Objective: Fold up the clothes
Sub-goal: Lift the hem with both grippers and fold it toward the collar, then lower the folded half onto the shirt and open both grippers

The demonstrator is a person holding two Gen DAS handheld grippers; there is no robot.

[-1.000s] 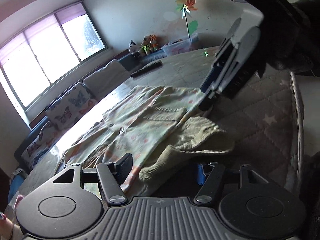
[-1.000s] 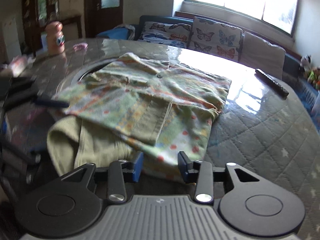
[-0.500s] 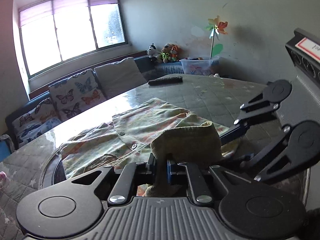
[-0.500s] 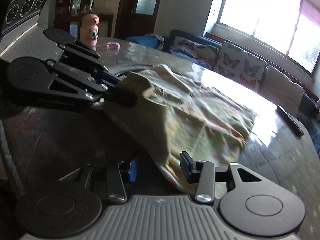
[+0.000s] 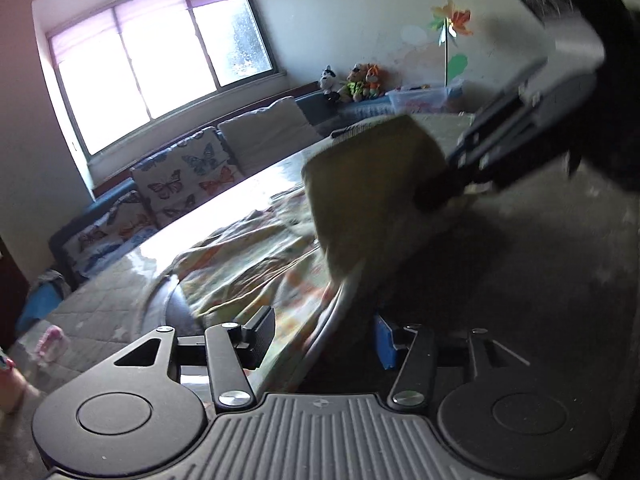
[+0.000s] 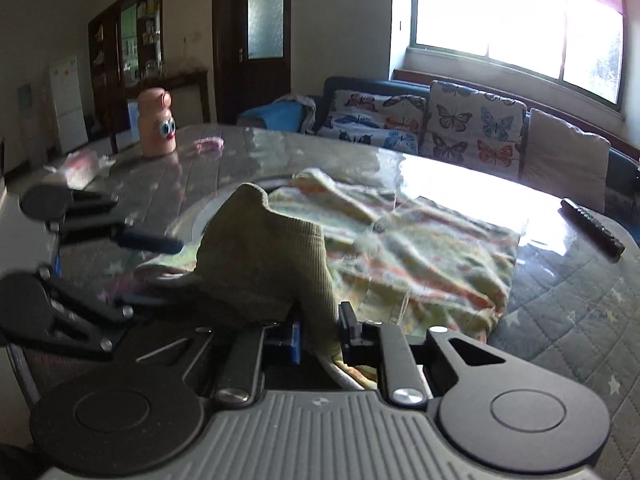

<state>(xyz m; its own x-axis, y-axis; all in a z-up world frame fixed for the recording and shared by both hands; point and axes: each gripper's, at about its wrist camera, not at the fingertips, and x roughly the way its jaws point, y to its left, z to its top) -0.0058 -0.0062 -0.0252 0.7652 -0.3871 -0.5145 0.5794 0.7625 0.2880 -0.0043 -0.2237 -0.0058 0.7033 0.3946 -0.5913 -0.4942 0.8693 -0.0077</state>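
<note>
A patterned shirt (image 6: 432, 252) with an olive ribbed cuff (image 6: 264, 268) lies on the table. My right gripper (image 6: 318, 332) is shut on the olive cuff and holds it lifted above the shirt. In the left wrist view the cuff (image 5: 372, 184) hangs in the right gripper's jaws above the patterned shirt (image 5: 256, 260). My left gripper (image 5: 324, 334) is open, with the shirt's hem lying between its fingers. It also shows at the left of the right wrist view (image 6: 136, 268), blurred.
The table (image 6: 560, 320) has a grey quilted cover. A remote (image 6: 592, 224) lies at its far right. A pink bottle with eyes (image 6: 156, 124) stands at the far left. A sofa with butterfly cushions (image 6: 472, 124) runs under the window.
My left gripper has opened and let go of the olive cuff. My right gripper has shut on the cuff and lifted it.
</note>
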